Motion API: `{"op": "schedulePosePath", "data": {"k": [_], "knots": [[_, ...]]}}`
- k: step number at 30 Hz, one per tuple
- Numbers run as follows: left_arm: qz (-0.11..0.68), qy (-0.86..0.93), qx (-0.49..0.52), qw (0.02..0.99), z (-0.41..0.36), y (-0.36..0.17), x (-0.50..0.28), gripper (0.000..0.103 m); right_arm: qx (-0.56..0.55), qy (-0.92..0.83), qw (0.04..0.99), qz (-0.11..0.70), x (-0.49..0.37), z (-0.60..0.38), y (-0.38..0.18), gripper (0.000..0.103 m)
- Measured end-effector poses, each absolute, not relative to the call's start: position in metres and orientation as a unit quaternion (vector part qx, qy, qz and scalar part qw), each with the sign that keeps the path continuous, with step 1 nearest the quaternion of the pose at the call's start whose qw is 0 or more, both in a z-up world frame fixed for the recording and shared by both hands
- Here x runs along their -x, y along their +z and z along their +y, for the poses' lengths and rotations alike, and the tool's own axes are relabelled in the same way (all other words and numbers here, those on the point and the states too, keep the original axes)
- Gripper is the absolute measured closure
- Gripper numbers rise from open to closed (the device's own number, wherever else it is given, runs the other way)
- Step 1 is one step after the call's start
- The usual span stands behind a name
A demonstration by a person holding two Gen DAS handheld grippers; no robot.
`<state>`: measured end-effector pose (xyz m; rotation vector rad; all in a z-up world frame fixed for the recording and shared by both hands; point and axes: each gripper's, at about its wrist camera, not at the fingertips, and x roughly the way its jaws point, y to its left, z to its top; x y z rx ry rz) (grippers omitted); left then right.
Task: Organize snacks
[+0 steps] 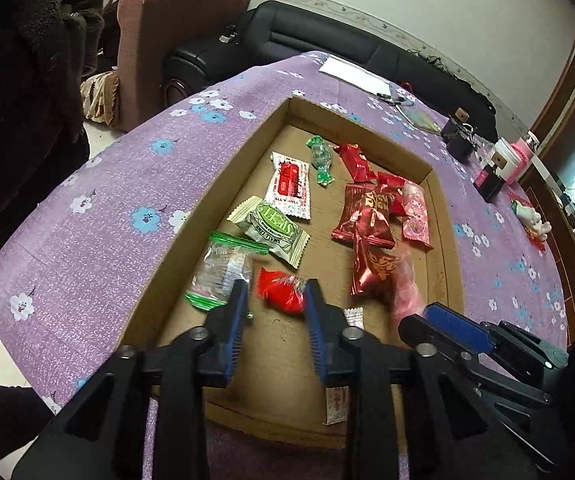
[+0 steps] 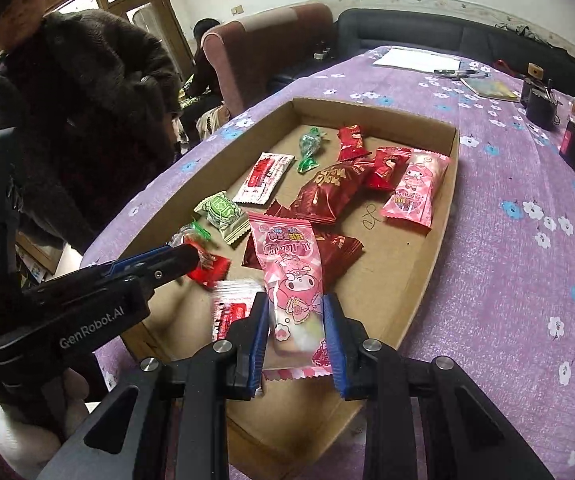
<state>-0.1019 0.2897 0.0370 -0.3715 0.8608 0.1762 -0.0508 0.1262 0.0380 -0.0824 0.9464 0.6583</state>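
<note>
A shallow cardboard box point(image 1: 191, 216) point(image 2: 439, 216) on the purple tablecloth holds several snack packets. My left gripper point(image 1: 275, 292) stands over the box's near end, its jaws around a small red packet point(image 1: 283, 290) point(image 2: 211, 270); whether they press it I cannot tell. My right gripper point(image 2: 295, 308) is shut on a pink My Melody packet point(image 2: 291, 276), which is blurred pink in the left wrist view point(image 1: 405, 292). Dark red packets point(image 1: 367, 216) point(image 2: 327, 196), a green-and-white packet point(image 1: 275, 228), a clear green-edged bag point(image 1: 219, 268) and a white-and-red packet point(image 1: 289, 188) lie in the box.
A second pink packet point(image 2: 415, 188) and a green candy point(image 2: 309, 148) lie further in. White paper point(image 2: 415, 58), black clips point(image 2: 539, 106) and a white-pink jar point(image 1: 507, 156) sit at the table's far side. A person in a dark furry coat point(image 2: 87, 120) stands left, by armchair and sofa.
</note>
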Motion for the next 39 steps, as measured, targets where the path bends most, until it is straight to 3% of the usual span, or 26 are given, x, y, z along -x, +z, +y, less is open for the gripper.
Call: {"op": "schedulePosePath", "data": {"k": [1, 3, 5, 7, 11, 12, 16, 39], "knots": [[0.412, 0.086, 0.179, 0.889, 0.290, 0.038, 0.103, 0.060, 0.039, 0.312, 0.838, 0.445, 0.052, 0.126, 0.039, 0.073], [0.404, 0.086, 0.181, 0.893, 0.289, 0.043, 0.106, 0.056, 0.042, 0.313, 0.841, 0.440, 0.054, 0.126, 0.040, 0.073], [0.399, 0.085, 0.181, 0.895, 0.288, 0.047, 0.107, 0.056, 0.045, 0.313, 0.843, 0.434, 0.056, 0.127, 0.043, 0.069], [0.393, 0.086, 0.174, 0.899, 0.284, 0.052, 0.108, 0.056, 0.047, 0.312, 0.848, 0.426, 0.059, 0.126, 0.046, 0.058], [0.380, 0.103, 0.145, 0.908, 0.273, 0.063, 0.112, 0.056, 0.038, 0.309, 0.862, 0.401, 0.065, 0.116, 0.060, 0.054], [0.376, 0.110, 0.134, 0.910, 0.269, 0.066, 0.113, 0.056, 0.037, 0.307, 0.865, 0.396, 0.066, 0.114, 0.062, 0.050], [0.359, 0.137, 0.101, 0.918, 0.257, 0.075, 0.118, 0.037, 0.027, 0.290, 0.882, 0.370, 0.073, 0.097, 0.074, 0.045], [0.368, 0.158, 0.061, 0.914, 0.237, 0.084, 0.115, 0.036, 0.049, 0.220, 0.908, 0.353, 0.090, 0.051, 0.068, 0.038]]}}
